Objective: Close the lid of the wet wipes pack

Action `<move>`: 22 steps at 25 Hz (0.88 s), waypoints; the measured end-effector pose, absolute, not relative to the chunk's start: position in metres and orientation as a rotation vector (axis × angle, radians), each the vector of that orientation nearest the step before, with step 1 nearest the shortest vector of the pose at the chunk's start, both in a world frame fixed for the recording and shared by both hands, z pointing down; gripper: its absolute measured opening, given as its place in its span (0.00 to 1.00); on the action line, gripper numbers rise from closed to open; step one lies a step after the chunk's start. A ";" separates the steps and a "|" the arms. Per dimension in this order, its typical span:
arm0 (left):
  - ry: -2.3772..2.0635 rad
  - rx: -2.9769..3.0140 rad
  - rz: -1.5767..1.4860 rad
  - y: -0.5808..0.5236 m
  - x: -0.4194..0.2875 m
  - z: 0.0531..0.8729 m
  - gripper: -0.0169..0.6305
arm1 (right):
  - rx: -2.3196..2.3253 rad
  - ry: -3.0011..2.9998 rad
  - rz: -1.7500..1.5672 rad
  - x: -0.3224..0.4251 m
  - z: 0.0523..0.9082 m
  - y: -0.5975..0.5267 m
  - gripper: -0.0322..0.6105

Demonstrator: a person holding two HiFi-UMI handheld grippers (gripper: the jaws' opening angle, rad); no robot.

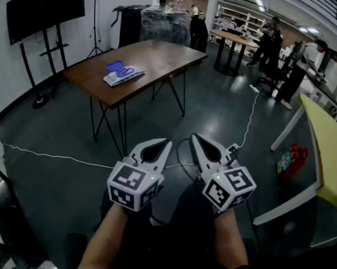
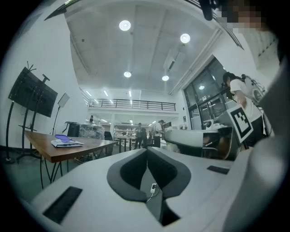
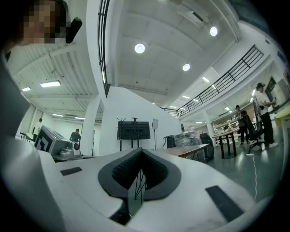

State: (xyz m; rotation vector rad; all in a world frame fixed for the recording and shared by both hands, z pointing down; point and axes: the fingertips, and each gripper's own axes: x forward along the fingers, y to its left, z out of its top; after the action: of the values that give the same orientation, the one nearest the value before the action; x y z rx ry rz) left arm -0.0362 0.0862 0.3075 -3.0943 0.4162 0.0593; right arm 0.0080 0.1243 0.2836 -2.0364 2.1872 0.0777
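Observation:
The wet wipes pack (image 1: 123,74) lies far ahead on a brown table (image 1: 156,56), white with its blue lid standing open. It also shows small in the left gripper view (image 2: 67,142), on the table's left end. Both grippers are held low in front of the person, well short of the table and side by side. My left gripper (image 1: 168,141) is shut with nothing between its jaws (image 2: 147,149). My right gripper (image 1: 193,136) is likewise shut and empty (image 3: 140,150). The pack does not show in the right gripper view.
A white cable (image 1: 53,155) runs across the dark floor between me and the table. A yellow table (image 1: 334,151) stands at the right, with a red item (image 1: 291,160) on the floor beside it. A TV on a stand (image 1: 44,19) is at the back left; people (image 1: 272,46) stand at the back right.

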 end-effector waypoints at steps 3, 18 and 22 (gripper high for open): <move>0.410 -3.098 0.064 0.087 -0.038 0.309 0.04 | -2.036 2.189 0.072 0.006 0.286 0.124 0.06; 0.366 -3.076 0.031 0.080 -0.018 0.300 0.04 | -2.113 2.155 0.086 0.030 0.283 0.123 0.06; 0.370 -3.058 0.022 0.064 -0.008 0.293 0.04 | -2.132 2.156 0.092 0.042 0.279 0.111 0.06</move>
State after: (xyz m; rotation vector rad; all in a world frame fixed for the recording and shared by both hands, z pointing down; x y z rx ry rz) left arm -0.0077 0.0642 0.2931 -3.0579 0.3695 0.0218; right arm 0.0419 0.1109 0.2789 -2.1325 2.1558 0.0920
